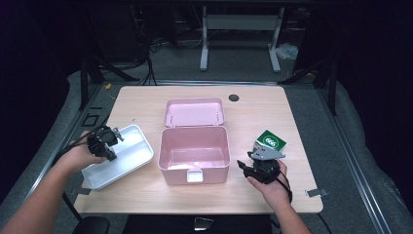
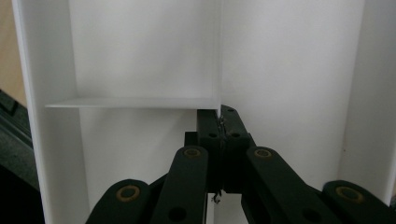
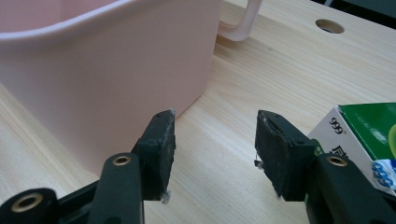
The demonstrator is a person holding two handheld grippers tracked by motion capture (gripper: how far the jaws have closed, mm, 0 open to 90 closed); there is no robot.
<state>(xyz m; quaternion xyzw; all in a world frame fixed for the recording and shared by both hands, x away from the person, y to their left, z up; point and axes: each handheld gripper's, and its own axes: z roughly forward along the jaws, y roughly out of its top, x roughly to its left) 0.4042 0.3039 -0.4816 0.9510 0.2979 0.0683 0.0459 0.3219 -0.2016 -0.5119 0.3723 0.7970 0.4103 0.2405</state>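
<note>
The right hand-held gripper [image 3: 212, 149] sits wide open and empty, between the pink box [image 1: 194, 153] and a green carton [image 1: 271, 141] on the counter [image 1: 253, 112]. The left hand-held gripper [image 2: 220, 122] pinches the white tray's [image 1: 131, 146] divider.

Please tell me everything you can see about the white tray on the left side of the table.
The white tray is a shallow rectangular insert, apparently smooth plastic, with raised walls. Thin inner dividers split it into compartments, as the left gripper view shows. It holds nothing visible. It lies at an angle at the wooden table's left part, just left of the open pink box, apparently not touching it. The left gripper is shut on the upright divider, just below where a cross divider meets it. Whether the tray is lifted, I cannot tell.
</note>
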